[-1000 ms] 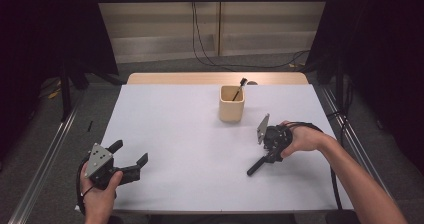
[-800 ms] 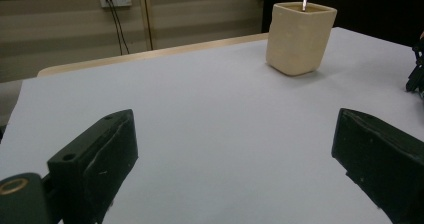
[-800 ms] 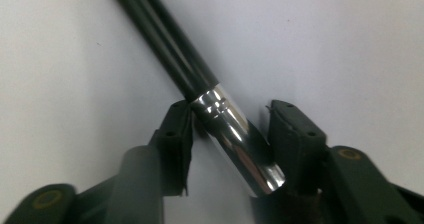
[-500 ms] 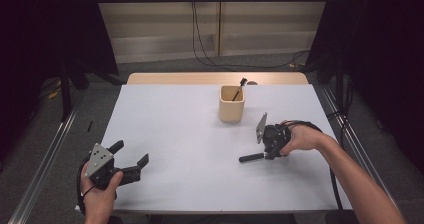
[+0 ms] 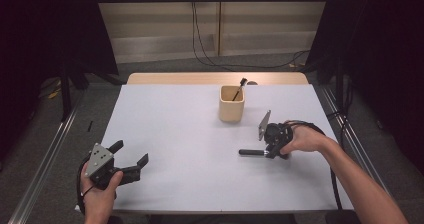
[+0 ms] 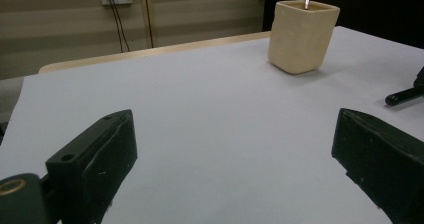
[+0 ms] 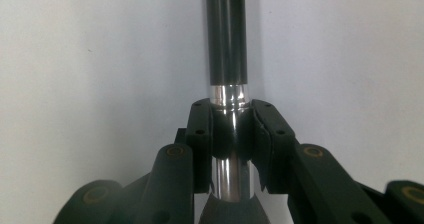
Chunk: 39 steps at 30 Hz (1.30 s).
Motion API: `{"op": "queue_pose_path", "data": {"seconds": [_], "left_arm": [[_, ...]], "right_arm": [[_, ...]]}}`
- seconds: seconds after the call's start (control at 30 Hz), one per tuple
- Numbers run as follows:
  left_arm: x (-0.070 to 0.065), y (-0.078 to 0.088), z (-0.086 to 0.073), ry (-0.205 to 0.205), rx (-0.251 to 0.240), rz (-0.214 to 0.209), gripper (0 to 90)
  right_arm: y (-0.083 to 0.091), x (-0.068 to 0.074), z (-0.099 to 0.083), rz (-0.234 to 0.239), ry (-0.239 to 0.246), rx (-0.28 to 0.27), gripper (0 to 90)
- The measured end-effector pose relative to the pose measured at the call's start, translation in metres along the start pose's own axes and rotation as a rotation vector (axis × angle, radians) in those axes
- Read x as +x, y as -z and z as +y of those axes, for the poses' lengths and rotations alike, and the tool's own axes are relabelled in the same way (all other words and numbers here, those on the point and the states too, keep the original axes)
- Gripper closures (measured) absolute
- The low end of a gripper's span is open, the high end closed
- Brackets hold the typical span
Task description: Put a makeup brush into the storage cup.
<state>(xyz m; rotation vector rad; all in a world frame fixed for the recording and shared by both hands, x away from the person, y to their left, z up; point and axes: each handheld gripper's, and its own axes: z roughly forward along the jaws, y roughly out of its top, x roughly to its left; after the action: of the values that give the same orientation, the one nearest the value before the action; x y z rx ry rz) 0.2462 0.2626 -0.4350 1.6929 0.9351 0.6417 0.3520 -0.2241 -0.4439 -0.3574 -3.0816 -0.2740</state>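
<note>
My right gripper [image 5: 270,150] rests on the white table [image 5: 180,129] at the right, shut on a brush with a black handle [image 5: 251,152] that lies flat and points left. In the right gripper view the jaws [image 7: 231,121] clamp the brush's shiny metal collar [image 7: 228,94], and the handle [image 7: 226,34] runs straight away from them. My left gripper [image 5: 132,153] sits near the front left corner, open and with nothing between its jaws [image 6: 232,121]. A beige cup [image 5: 232,104] stands behind the middle with another black brush [image 5: 239,88] leaning in it.
The cup [image 6: 302,36] rises far ahead of the left gripper's jaws, and the held brush's handle tip [image 6: 402,96] lies to the right of it. A wooden strip [image 5: 215,78] borders the table's far side. Cables hang behind.
The right gripper's jaws have closed on the brush. Its handle swung from pointing diagonally toward the front to lying level, pointing left. The left gripper has not moved.
</note>
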Motion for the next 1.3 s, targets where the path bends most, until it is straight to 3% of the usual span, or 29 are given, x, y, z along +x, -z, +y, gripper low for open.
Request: {"op": "queue_pose_path", "data": {"seconds": [0.2,0.3,0.33,0.4,0.47,0.53,0.7,0.73,0.8,1.03,1.17,1.23,1.3], "left_arm": [[0.001,0.0,0.0,-0.001,0.0,0.0,4.2],[0.002,0.001,0.0,0.003,-0.003,0.002,4.2],[0.002,0.001,0.0,0.002,-0.003,0.003,4.2],[0.002,0.001,0.0,0.005,-0.003,0.003,4.1],[0.001,0.001,0.0,0.003,-0.001,0.005,4.1],[0.001,0.001,0.0,0.012,-0.003,0.0,4.1],[0.001,0.001,0.0,0.012,-0.004,0.0,4.1],[0.001,0.001,0.0,0.01,-0.003,0.002,4.1],[0.002,0.002,0.0,0.015,-0.004,0.005,4.1],[0.003,0.0,0.002,0.016,-0.016,0.011,3.9],[0.004,0.0,0.002,0.027,-0.024,0.002,3.8],[0.004,0.001,0.002,0.056,-0.026,-0.018,3.7],[0.004,0.001,0.002,0.053,-0.027,-0.021,3.7]], "right_arm": [[0.011,0.001,-0.004,-0.008,-0.06,-0.058,72.0],[0.016,-0.001,-0.008,-0.022,-0.12,-0.113,72.0],[0.018,-0.001,-0.01,-0.032,-0.14,-0.154,72.0],[0.019,-0.001,-0.011,-0.036,-0.157,-0.169,71.9],[0.02,-0.001,-0.016,-0.054,-0.185,-0.225,71.9],[0.02,0.0,-0.016,-0.056,-0.199,-0.23,71.9],[0.021,0.003,-0.02,-0.091,-0.251,-0.299,71.9],[0.022,0.005,-0.022,-0.102,-0.261,-0.334,72.0],[0.023,0.006,-0.023,-0.108,-0.267,-0.345,72.0],[0.031,0.015,-0.027,-0.214,-0.356,-0.502,72.0],[0.031,0.02,-0.028,-0.208,-0.376,-0.577,71.9],[0.031,0.02,-0.03,-0.202,-0.38,-0.61,72.0],[0.03,0.022,-0.031,-0.215,-0.394,-0.659,71.9]]}}
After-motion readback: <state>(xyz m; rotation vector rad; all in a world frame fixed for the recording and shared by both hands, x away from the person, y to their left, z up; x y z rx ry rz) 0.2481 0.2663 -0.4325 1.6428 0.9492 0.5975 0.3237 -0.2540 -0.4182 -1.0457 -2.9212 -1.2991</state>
